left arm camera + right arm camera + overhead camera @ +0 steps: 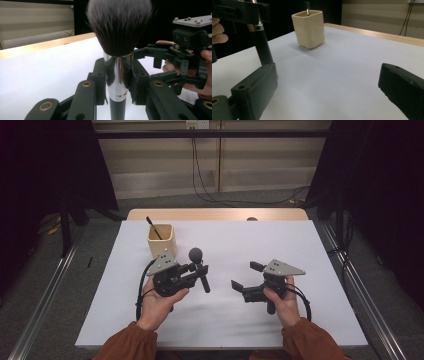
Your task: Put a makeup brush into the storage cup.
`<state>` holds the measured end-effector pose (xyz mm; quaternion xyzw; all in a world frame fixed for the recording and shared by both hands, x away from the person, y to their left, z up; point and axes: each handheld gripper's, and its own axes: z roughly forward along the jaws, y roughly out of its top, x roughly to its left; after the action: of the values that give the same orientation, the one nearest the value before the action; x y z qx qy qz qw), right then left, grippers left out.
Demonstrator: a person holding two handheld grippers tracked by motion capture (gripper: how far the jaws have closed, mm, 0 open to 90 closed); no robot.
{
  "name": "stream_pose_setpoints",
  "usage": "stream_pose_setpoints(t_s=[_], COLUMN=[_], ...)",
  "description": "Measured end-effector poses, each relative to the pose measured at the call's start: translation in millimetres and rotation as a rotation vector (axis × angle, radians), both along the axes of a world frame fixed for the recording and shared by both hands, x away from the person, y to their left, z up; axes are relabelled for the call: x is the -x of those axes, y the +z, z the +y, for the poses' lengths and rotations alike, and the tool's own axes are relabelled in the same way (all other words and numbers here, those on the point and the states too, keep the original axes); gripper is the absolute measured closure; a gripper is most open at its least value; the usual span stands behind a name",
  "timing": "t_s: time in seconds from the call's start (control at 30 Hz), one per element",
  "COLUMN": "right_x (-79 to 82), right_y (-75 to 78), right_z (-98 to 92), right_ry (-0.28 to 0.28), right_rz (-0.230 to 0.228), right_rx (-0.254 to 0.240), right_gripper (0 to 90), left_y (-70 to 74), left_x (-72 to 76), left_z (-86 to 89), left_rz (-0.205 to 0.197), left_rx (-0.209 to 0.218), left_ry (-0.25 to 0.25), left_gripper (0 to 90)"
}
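A makeup brush [195, 254] with a dark bushy head, a silver ferrule and a black handle is gripped by my left gripper [200, 270] just above the white table. In the left gripper view the pads clamp the ferrule and the brush [120, 25] stands upright between them. To its right, my right gripper [246, 275] is open with nothing between its fingers. The right gripper view has its wide-set jaws low over the table, with the brush handle [263, 50] at the upper left. The right gripper [150, 63] also appears in the left gripper view.
A cream square cup [160, 240] stands at the back left of the white table [225, 315], with a thin dark-handled brush [153, 227] leaning in it. The cup [309, 28] sits ahead of the right gripper. Dark curtains and cables lie beyond the table.
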<state>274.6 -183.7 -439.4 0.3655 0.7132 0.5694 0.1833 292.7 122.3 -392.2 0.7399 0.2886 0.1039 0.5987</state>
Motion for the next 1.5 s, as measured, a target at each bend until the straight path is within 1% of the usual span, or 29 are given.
stream_pose_setpoints(t_s=[0.07, 0.13, 0.23, 0.27, 0.33, 0.4, 0.43, 0.53, 0.6, 0.67, 0.77, 0.8, 0.83, 0.87, 0.9, 1.0, 1.1, 1.13, 1.17, 1.2, 1.3, 1.37, 1.43, 1.5], right_x=[0.6, 1.4, 4.6, 6.5, 10.0, 12.6, 13.7, 17.3, 20.6, 23.6, 28.3, 29.9, 31.2, 32.3, 33.4, 37.3, 42.7, 44.6, 46.5, 48.5, 52.9, 55.6, 57.5, 58.2], right_y=[-0.5, -0.9, -2.8, -3.2, -4.1, -4.6, -4.7, -3.9, -3.9, -4.6, -7.0, -7.6, -8.1, -8.3, -8.6, -9.4, -10.9, -11.5, -12.0, -12.4, -11.8, -11.5, -12.6, -14.2], right_z=[-2.6, -5.5, -10.2, -11.8, -16.4, -21.0, -24.0, -33.2, -38.9, -44.0, -51.5, -54.3, -57.1, -60.6, -63.9, -73.8, -82.2, -84.9, -87.6, -90.0, -95.2, -97.5, -99.9, -100.7], right_ry=[-0.021, -0.031, -0.022, -0.032, -0.046, -0.067, -0.076, -0.105, -0.115, -0.114, -0.114, -0.118, -0.128, -0.135, -0.143, -0.175, -0.192, -0.196, -0.196, -0.201, -0.212, -0.222, -0.205, -0.214], right_rz=[-0.017, -0.025, -0.035, -0.046, -0.062, -0.067, -0.065, -0.074, -0.074, -0.064, -0.048, -0.04, -0.039, -0.037, -0.034, -0.039, -0.031, -0.028, -0.026, -0.026, -0.03, -0.038, -0.053, -0.054], right_rx=[-0.003, -0.003, 0.002, 0.008, 0.011, 0.012, 0.015, 0.037, 0.035, 0.042, 0.04, 0.042, 0.043, 0.043, 0.033, 0.032, 0.039, 0.036, 0.03, 0.032, 0.021, 0.028, 0.037, 0.043], right_gripper=[1.8, 1.8, 1.6, 1.5, 1.1, 1.0, 1.0, 1.0, 1.0, 0.6, 0.5, 0.5, 0.5, 0.5, 0.3, 0.5, 0.2, 0.1, 0.0, 0.0, 0.0, 0.0, 0.0, 0.0], left_y=[0.7, 1.8, 3.8, 4.0, 4.7, 4.9, 5.3, 5.7, 6.9, 8.0, 9.5, 10.1, 10.5, 10.9, 11.7, 13.7, 16.5, 17.0, 17.7, 18.5, 21.3, 23.4, 26.7, 30.5], left_x=[-0.7, -1.8, -2.5, -2.7, -3.6, -4.3, -4.7, -6.0, -6.8, -7.4, -8.1, -8.5, -9.0, -9.5, -9.6, -9.4, -10.2, -10.6, -11.3, -12.0, -13.8, -15.6, -17.8, -20.2], left_z=[4.7, 9.6, 17.0, 19.2, 24.1, 28.3, 31.0, 37.1, 41.2, 45.3, 52.1, 54.6, 56.7, 58.8, 60.8, 65.7, 71.5, 73.0, 74.9, 76.4, 80.6, 83.8, 87.5, 91.6], left_rz=[0.003, -0.001, 0.0, 0.003, 0.002, 0.003, 0.004, 0.004, 0.003, 0.002, 0.006, 0.007, 0.013, 0.016, 0.018, 0.02, 0.02, 0.022, 0.021, 0.022, 0.024, 0.021, 0.021, 0.016], left_rx=[-0.006, -0.013, -0.013, -0.008, -0.016, -0.011, -0.019, -0.022, -0.031, -0.031, -0.026, -0.033, -0.029, -0.033, -0.043, -0.032, -0.043, -0.039, -0.045, -0.052, -0.054, -0.047, -0.045, -0.04], left_ry=[0.01, 0.015, 0.027, 0.03, 0.035, 0.044, 0.046, 0.057, 0.061, 0.068, 0.082, 0.086, 0.09, 0.092, 0.095, 0.099, 0.103, 0.107, 0.109, 0.11, 0.119, 0.125, 0.135, 0.144], left_gripper=[70.4, 70.4, 70.4, 70.4, 70.4, 70.4, 70.4, 70.4, 70.4, 70.4, 70.4, 70.5, 70.4, 70.4, 70.4, 70.4, 70.4, 70.4, 70.4, 70.4, 70.4, 70.4, 70.4, 70.4])
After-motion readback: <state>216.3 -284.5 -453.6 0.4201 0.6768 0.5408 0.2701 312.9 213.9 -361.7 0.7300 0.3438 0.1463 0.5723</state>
